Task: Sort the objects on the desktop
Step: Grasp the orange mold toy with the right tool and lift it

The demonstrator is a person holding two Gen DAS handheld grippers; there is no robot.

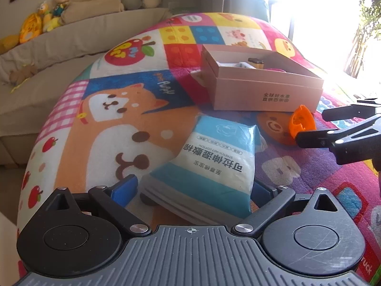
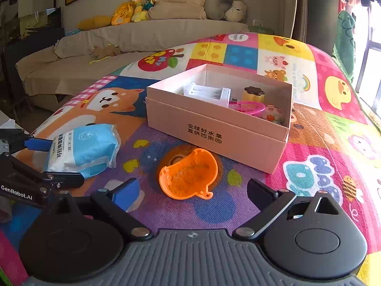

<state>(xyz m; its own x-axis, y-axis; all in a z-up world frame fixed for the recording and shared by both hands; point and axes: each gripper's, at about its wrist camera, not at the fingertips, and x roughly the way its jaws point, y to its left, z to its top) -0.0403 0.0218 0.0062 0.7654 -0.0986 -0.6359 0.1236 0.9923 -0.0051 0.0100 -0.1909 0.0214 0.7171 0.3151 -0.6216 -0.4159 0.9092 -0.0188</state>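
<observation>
Blue-and-white plastic, the cotton-pad pack point(image 1: 209, 159) lies flat on the patterned play mat point(image 1: 100, 128) directly ahead of your left gripper point(image 1: 194, 190), its near end already between the spread blue pads, which stand on either side of it without visibly pressing. Its long axis runs away from you along the left gripper's own line, slightly angled toward the pink cardboard box point(image 2: 219, 128), so a straight close across its width looks like the move. Your right gripper point(image 2: 193, 190) is also spread, holding nothing, with the orange toy scoop point(image 2: 188, 174) just ahead between its fingers; the scoop sits hollow side up, its small tab toward you and its broad end toward the box. The box stands open just beyond both things, already holding a white block, a pudding-shaped toy and a pink piece. For the pack your left hand is plainly the nearer; for the scoop, your right.
</observation>
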